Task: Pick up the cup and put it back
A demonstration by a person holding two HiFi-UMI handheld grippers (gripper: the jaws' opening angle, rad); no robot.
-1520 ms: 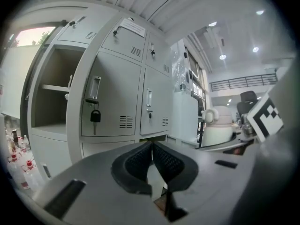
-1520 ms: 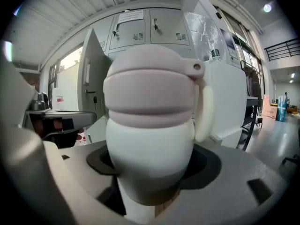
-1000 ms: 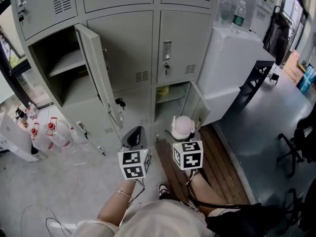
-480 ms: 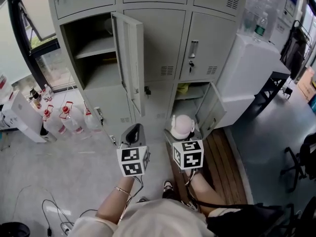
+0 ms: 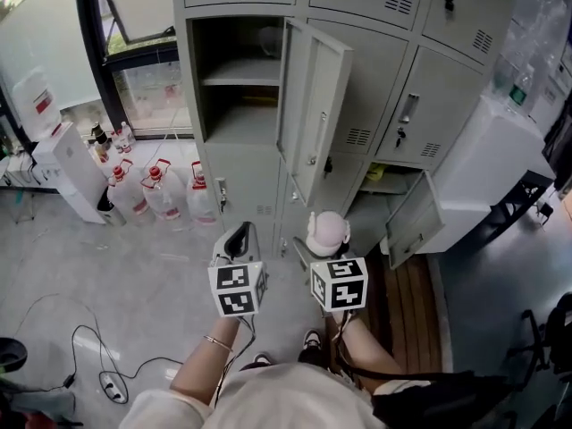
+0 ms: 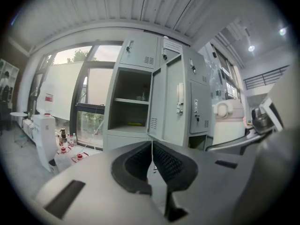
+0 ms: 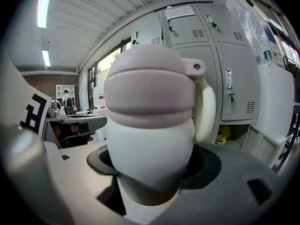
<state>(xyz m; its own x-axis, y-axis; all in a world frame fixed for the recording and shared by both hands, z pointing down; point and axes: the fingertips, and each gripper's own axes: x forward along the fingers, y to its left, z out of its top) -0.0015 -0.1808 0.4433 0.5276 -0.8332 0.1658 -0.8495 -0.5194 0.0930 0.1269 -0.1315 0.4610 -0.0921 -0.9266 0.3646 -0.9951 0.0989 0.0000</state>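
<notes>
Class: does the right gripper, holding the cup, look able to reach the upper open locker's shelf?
Probably yes: the locker door stands open, nothing blocks the shelf, but the right gripper must come closer.

The cup (image 7: 150,121) in the right gripper (image 5: 323,250) has a creamy white body and a pale pink lid. The cubes (image 5: 237,289) carry black-and-white square markers. Beyond both grippers the lockers (image 5: 241,172) are light grey, left of the left gripper (image 5: 239,241) clear bottles (image 5: 161,197) have red caps, and right of the right gripper the slats (image 5: 413,302) are dark brown.
</notes>
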